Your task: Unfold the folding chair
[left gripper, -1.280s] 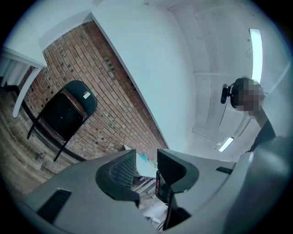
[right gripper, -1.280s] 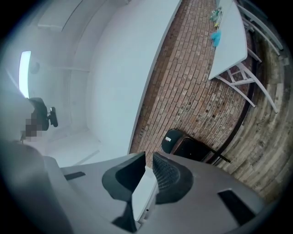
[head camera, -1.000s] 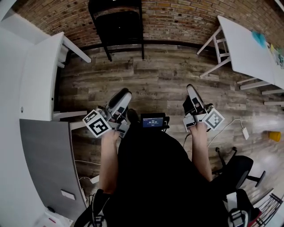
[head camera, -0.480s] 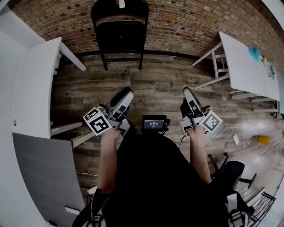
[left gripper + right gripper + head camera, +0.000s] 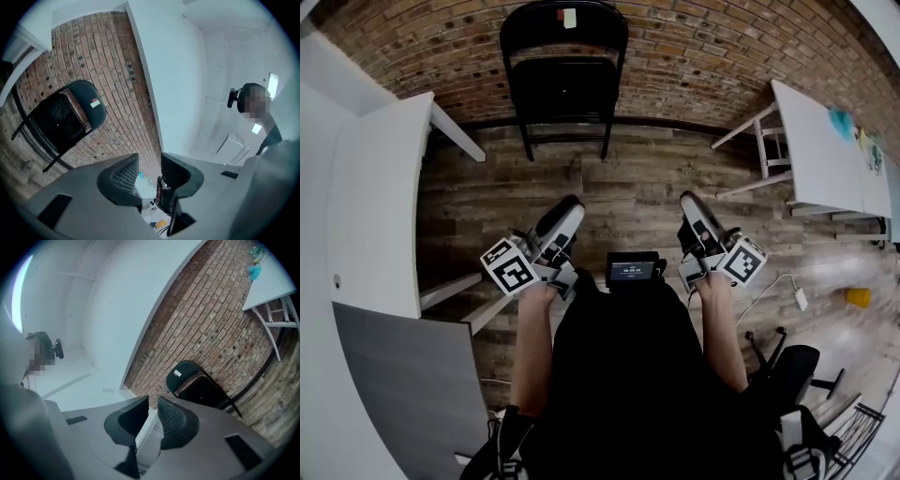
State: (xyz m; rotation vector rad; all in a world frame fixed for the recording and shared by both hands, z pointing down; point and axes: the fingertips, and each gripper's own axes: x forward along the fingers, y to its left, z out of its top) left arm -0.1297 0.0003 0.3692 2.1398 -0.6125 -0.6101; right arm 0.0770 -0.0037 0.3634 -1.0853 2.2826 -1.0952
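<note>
So we're in the approach step, nothing grabbed yet. Closest to us, the left gripper (image 5: 566, 210) has its jaws a bit apart with nothing between them. The right gripper (image 5: 691, 202) has its jaws pressed together, also empty. Both are held out in front of us over the wooden floor (image 5: 628, 183), pointing ahead.

Further out, well apart from both grippers, the folding chair (image 5: 565, 80) stands folded flat against the brick wall (image 5: 703, 47), between the two white tables (image 5: 380, 197).

Our guess for the next move: close the remaining gap and open the right jaws. Then get one gripper on the backrest frame and the other on the seat edge, so the seat can swing down.

Versus a second ago, the chair has come nearer. Its whole rounded backrest with the little label now shows, where before the top was cut off.
</note>
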